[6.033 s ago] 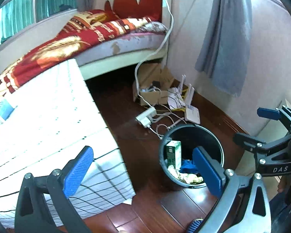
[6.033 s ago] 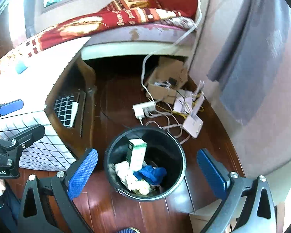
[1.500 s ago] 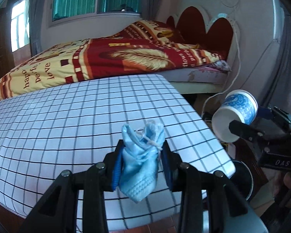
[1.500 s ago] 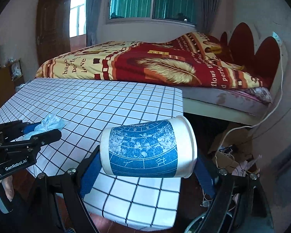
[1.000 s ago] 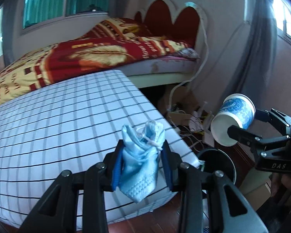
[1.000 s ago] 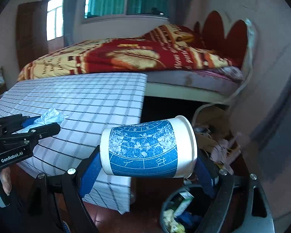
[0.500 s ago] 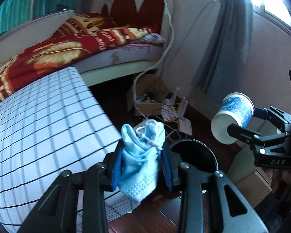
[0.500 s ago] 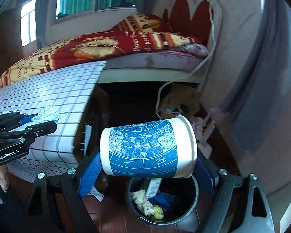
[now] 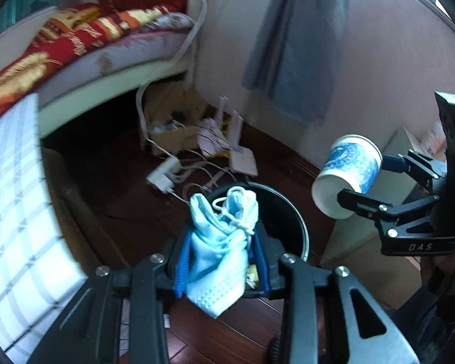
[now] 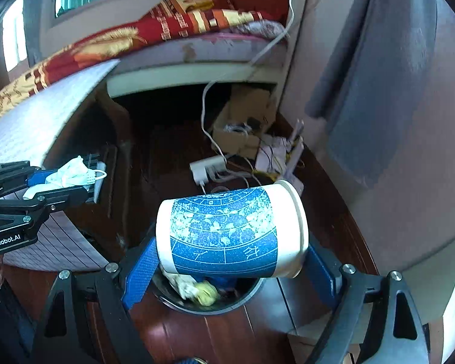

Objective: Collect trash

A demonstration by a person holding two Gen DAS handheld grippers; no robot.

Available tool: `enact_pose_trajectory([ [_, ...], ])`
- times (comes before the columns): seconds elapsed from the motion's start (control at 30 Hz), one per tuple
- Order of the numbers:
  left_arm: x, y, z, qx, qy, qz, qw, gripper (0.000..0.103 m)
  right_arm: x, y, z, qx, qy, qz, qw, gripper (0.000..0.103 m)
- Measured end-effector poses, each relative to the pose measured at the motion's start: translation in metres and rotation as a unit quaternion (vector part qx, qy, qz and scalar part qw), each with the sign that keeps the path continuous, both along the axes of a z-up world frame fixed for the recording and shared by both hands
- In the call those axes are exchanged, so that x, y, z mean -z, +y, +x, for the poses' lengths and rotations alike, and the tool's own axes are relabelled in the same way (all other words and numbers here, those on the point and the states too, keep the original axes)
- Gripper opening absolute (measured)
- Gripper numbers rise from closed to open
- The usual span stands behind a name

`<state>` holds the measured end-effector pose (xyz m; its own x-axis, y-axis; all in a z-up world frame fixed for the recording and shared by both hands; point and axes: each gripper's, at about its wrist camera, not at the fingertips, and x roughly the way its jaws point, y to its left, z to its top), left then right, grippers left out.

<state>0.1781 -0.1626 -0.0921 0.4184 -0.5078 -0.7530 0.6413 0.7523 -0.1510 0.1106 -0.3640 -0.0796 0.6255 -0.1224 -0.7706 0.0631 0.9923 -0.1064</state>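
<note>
You've got both hands loaded and parked over the bin, which makes sense: your left gripper [image 9: 221, 261] is pinched tight on a crumpled blue face mask [image 9: 220, 242], and the mask hangs right in line with the mouth of the black trash bin [image 9: 291, 212] on the floor, so I'd guess letting go drops it straight in. Your right gripper [image 10: 227, 264] is clamped across a blue-and-white paper cup [image 10: 230, 230], held sideways with the pads on its base and rim ends, and the bin's rim [image 10: 215, 306] sits directly underneath it with some yellowish and white scraps already inside. From the left view the cup [image 9: 347, 176] looks a bit off to the side of the bin, so maybe nudge it over the opening before you release, since a light cup could bounce off the rim. As for the room: dark reddish wood floor [image 10: 227, 336], a table with a white checked cloth [image 9: 12, 212] just beside the bin, a bed with a red and gold blanket [image 10: 154, 27] behind it, and a messy pile of cables, a power strip [image 10: 207, 166] and a cardboard box [image 10: 242, 127] against the pinkish wall near a grey curtain [image 10: 376, 91]. The edges are motion-blurred, so details there are fuzzy.
</note>
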Motion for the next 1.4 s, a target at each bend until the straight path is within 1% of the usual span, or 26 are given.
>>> enact_pose_trajectory([
  [0.13, 0.030, -0.017, 0.002, 0.015, 0.028, 0.019, 0.9993, 0.038, 0.024, -0.012, 0.000, -0.003, 0.025, -0.001, 1.000, 0.089],
  [0.23, 0.046, -0.027, 0.005, 0.023, 0.044, 0.027, 0.9984, 0.038, 0.043, -0.020, 0.003, -0.010, 0.040, 0.000, 0.999, 0.089],
  [0.33, 0.064, -0.035, 0.011, 0.026, 0.068, 0.035, 0.9967, 0.038, 0.063, -0.022, 0.011, -0.026, 0.056, 0.003, 0.998, 0.089],
  [0.5, 0.094, -0.044, 0.024, 0.024, 0.108, 0.039, 0.9931, 0.039, 0.097, -0.018, 0.025, -0.069, 0.082, -0.002, 0.994, 0.089],
  [0.57, 0.102, -0.048, 0.028, 0.025, 0.117, 0.042, 0.9919, 0.039, 0.112, -0.016, 0.031, -0.084, 0.097, -0.002, 0.992, 0.089],
  [0.63, 0.108, -0.052, 0.031, 0.030, 0.126, 0.043, 0.9907, 0.043, 0.123, -0.015, 0.036, -0.099, 0.104, -0.003, 0.990, 0.089],
  [0.67, 0.113, -0.054, 0.032, 0.033, 0.132, 0.039, 0.9900, 0.053, 0.126, -0.013, 0.037, -0.107, 0.104, -0.001, 0.989, 0.089],
  [0.7, 0.116, -0.056, 0.034, 0.033, 0.130, 0.041, 0.9902, 0.073, 0.132, -0.010, 0.039, -0.121, 0.105, -0.006, 0.987, 0.090],
  [0.73, 0.118, -0.057, 0.035, 0.021, 0.117, 0.052, 0.9916, 0.082, 0.138, -0.009, 0.041, -0.126, 0.109, -0.016, 0.986, 0.097],
  [0.77, 0.119, -0.055, 0.036, 0.003, 0.100, 0.060, 0.9932, 0.089, 0.146, -0.009, 0.043, -0.123, 0.120, -0.037, 0.984, 0.102],
  [0.8, 0.119, -0.052, 0.038, -0.008, 0.094, 0.061, 0.9936, 0.090, 0.151, -0.010, 0.044, -0.117, 0.128, -0.050, 0.984, 0.102],
  [0.83, 0.120, -0.050, 0.039, -0.016, 0.092, 0.063, 0.9936, 0.090, 0.155, -0.012, 0.044, -0.114, 0.134, -0.047, 0.983, 0.102],
  [0.87, 0.120, -0.048, 0.040, -0.026, 0.087, 0.070, 0.9934, 0.092, 0.157, -0.015, 0.043, -0.113, 0.139, -0.031, 0.983, 0.103],
  [0.93, 0.121, -0.043, 0.040, -0.046, 0.075, 0.085, 0.9925, 0.102, 0.157, -0.022, 0.044, -0.102, 0.137, -0.013, 0.985, 0.103],
  [1.0, 0.122, -0.039, 0.042, -0.058, 0.067, 0.093, 0.9917, 0.103, 0.157, -0.027, 0.043, -0.090, 0.133, -0.007, 0.987, 0.103],
  [1.13, 0.121, -0.031, 0.041, -0.070, 0.060, 0.094, 0.9913, 0.103, 0.154, -0.030, 0.042, -0.070, 0.127, 0.007, 0.989, 0.103],
  [1.23, 0.119, -0.029, 0.039, -0.074, 0.059, 0.094, 0.9911, 0.103, 0.151, -0.026, 0.043, -0.072, 0.125, 0.009, 0.989, 0.103],
  [1.4, 0.108, -0.025, 0.034, -0.080, 0.049, 0.090, 0.9916, 0.103, 0.149, -0.018, 0.044, -0.078, 0.124, 0.009, 0.989, 0.103],
])
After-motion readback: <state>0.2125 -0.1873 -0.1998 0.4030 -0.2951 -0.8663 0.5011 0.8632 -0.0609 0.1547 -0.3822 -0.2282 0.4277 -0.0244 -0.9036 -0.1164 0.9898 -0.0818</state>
